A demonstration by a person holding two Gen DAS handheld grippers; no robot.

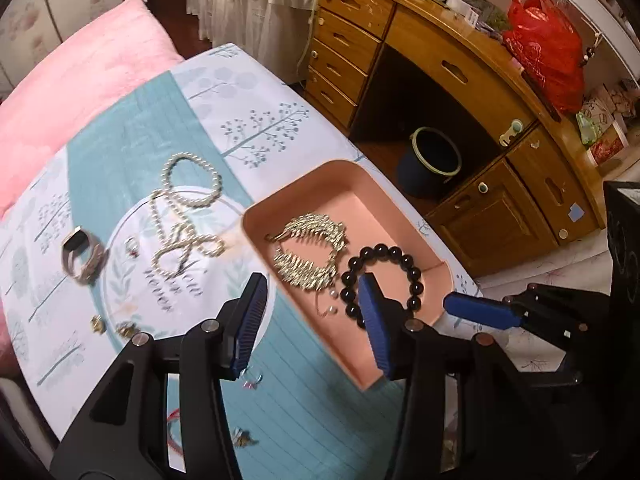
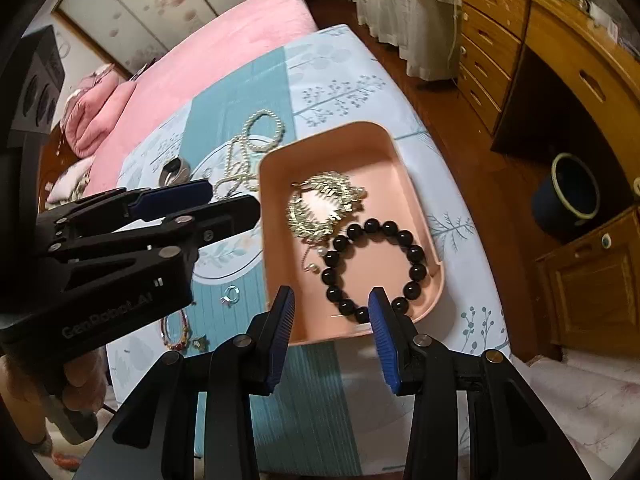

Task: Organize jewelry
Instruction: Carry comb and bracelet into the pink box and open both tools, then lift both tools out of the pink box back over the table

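**Jewelry lot on printed cloth, pink tray part-filled**

Writing: "GenRobot.AI" embossed on the left gripper (image 2: 224,204) body, seen from the right wrist view; script on the cloth (image 1: 132,152) medallion is blurred, unreadable. Pink tray (image 1: 400,200) holds gold leaf necklace (image 1: 310,252), black bead bracelet (image 1: 380,280) at its near end, and small pearl earrings (image 1: 330,308). Left of the tray, on the cloth: pearl strand (image 1: 184,216), silver ring pair (image 1: 82,256), further small pieces too blurred to identify. Left gripper fingers spread, empty, above the tray's near left edge. Right gripper (image 2: 332,320) spread, empty, over the tray's near rim; one finger (image 2: 380,328) partly hides the bracelet.
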